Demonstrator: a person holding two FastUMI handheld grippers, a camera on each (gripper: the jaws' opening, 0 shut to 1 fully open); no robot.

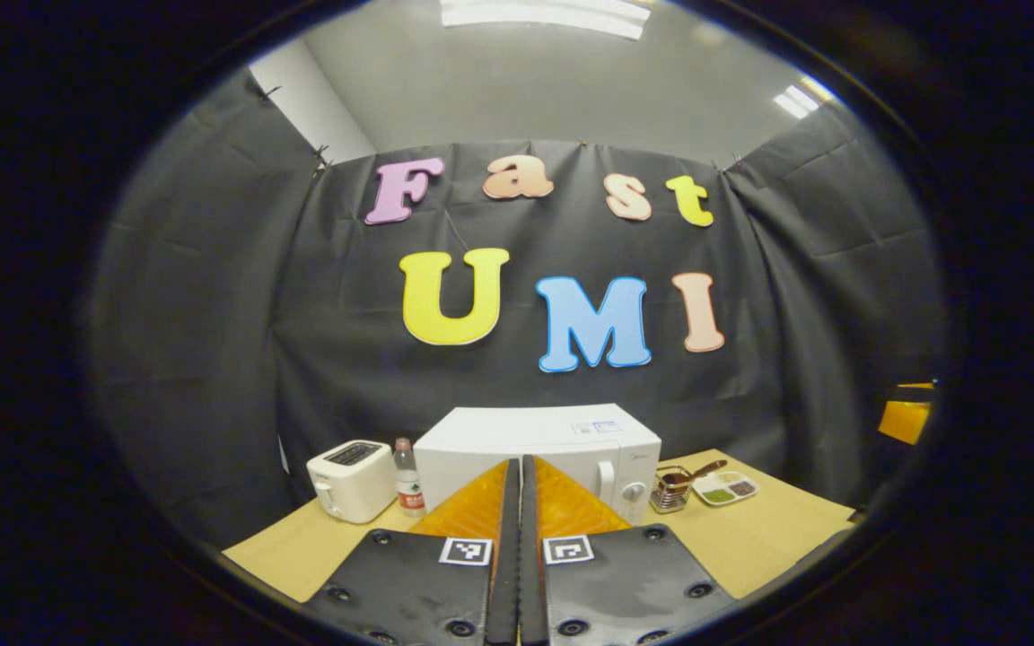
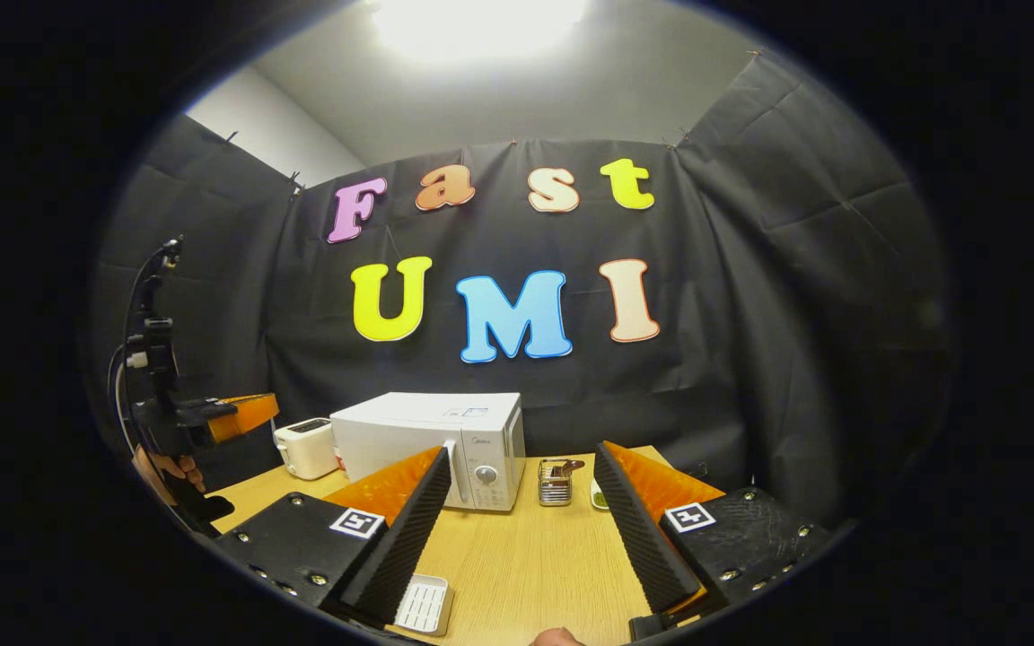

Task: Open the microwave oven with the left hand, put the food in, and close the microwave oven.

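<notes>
The white microwave [image 1: 562, 435] stands at the back of the wooden table with its door closed and a handle beside the control knobs. My left gripper [image 1: 520, 462] is shut with nothing between its fingers, raised in front of the microwave and well short of it. A small divided plate of food [image 1: 725, 487] lies to the microwave's right. In the right gripper view the microwave [image 2: 418, 431] stands ahead on the left, its handle [image 2: 454, 475] facing me. My right gripper [image 2: 520, 449] is open and empty above the table. The left gripper [image 2: 230, 414] hangs far left, held by a hand [image 2: 167, 471].
A white toaster [image 1: 351, 480] and a small bottle [image 1: 407, 480] stand left of the microwave. A metal utensil holder [image 2: 556, 482] sits between microwave and plate. A small white ridged tray [image 2: 423, 603] lies near the table's front edge. Black cloth walls surround the table [image 2: 526, 556].
</notes>
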